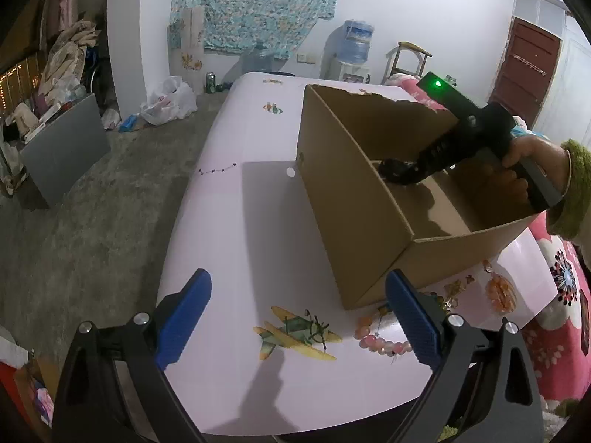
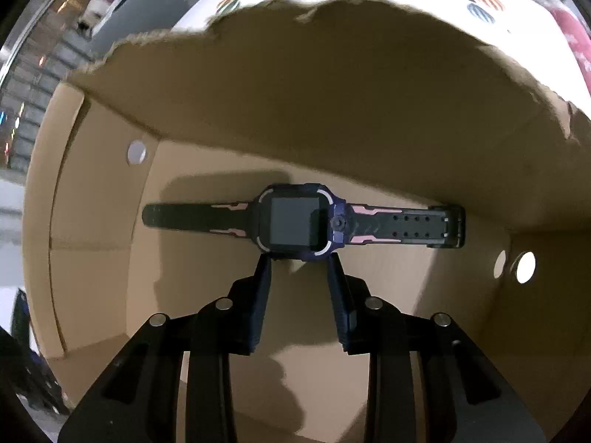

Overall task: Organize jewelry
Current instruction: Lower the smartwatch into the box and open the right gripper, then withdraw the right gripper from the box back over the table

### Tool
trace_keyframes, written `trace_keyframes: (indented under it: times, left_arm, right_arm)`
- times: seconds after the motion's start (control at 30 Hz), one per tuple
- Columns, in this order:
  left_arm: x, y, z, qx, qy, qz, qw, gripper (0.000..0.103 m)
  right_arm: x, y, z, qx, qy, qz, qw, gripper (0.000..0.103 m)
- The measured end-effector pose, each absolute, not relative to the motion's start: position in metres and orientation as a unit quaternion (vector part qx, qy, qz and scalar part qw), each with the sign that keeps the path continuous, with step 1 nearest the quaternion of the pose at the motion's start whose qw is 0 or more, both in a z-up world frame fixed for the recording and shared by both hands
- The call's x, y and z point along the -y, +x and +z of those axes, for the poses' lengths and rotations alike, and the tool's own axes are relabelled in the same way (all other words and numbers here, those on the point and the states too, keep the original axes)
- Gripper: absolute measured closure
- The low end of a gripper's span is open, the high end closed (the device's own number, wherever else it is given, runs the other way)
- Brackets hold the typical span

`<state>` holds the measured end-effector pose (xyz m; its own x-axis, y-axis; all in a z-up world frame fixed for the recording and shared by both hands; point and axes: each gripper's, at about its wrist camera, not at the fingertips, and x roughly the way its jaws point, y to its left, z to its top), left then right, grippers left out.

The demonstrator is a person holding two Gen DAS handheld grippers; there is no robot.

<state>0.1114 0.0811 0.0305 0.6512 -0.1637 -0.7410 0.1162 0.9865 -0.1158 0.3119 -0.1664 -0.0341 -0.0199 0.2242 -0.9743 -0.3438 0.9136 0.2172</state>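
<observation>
Two grippers work around one cardboard box (image 1: 354,229) standing on the white bench (image 1: 236,229). Left of the box the bench lies bare out to its rounded edge; on the box's near side a pink bead bracelet (image 1: 382,343) and other small trinkets (image 1: 498,293) crowd its corner. The box's far rim is torn and ragged, its top open. The left gripper (image 1: 297,319) hangs over the bench before the box, its blue fingers (image 1: 184,317) spread wide and holding nothing. The right gripper (image 2: 300,258) reaches down inside the box, its fingers (image 2: 263,295) narrow, tips touching the edge of the watch (image 2: 295,219); I cannot tell whether they pinch it.
</observation>
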Motion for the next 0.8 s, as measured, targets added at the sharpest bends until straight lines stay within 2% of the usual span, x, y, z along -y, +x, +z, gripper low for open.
trace_keyframes:
  times: [0.13,0.27,0.47,0.5,0.6,0.7,0.8]
  left_arm:
    - [-0.082,0.11,0.027,-0.413,-0.034,-0.075,0.907,0.009]
    - [-0.081,0.107,0.021,-0.419,-0.034,-0.077,0.904,0.009]
    - [-0.071,0.097,0.015,-0.424,-0.01,-0.077,0.902,0.009]
    - [-0.069,0.095,0.014,-0.425,-0.005,-0.08,0.902,0.009]
    - [-0.063,0.087,0.009,-0.436,-0.001,-0.094,0.895,0.009]
    - [-0.056,0.083,0.001,-0.45,0.003,-0.107,0.887,0.008]
    - [-0.044,0.081,-0.011,-0.471,0.013,-0.118,0.874,0.008]
  right_arm:
    - [0.187,0.307,-0.025,-0.682,-0.014,0.19,0.706,0.074]
    - [0.202,0.293,-0.001,-0.661,-0.014,0.192,0.725,0.068]
    - [0.238,0.251,0.075,-0.591,0.012,0.207,0.779,0.055]
    - [0.245,0.262,0.077,-0.576,0.018,0.213,0.789,0.05]
    - [0.267,0.213,0.124,-0.513,0.025,0.226,0.828,0.04]
    - [0.239,0.195,0.129,-0.473,0.024,0.227,0.851,0.033]
    - [0.234,0.148,0.115,-0.458,0.031,0.212,0.863,0.031]
